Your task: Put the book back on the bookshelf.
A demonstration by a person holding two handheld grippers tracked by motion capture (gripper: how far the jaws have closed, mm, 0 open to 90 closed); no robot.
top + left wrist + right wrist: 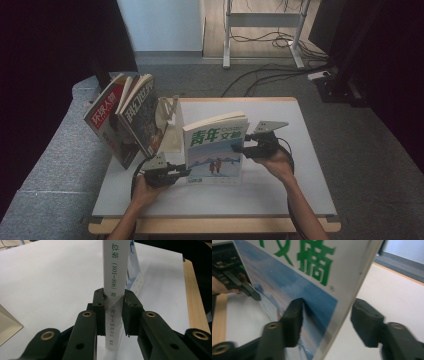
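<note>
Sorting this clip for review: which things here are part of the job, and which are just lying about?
In the job:
- magazine, standing upright on the table
- left gripper, shut on the magazine's spine
- right gripper, jaws astride its other edge, one clear of it

Lying about:
- two magazines leaning at the table's left
- white bookend
- cables on the floor
</note>
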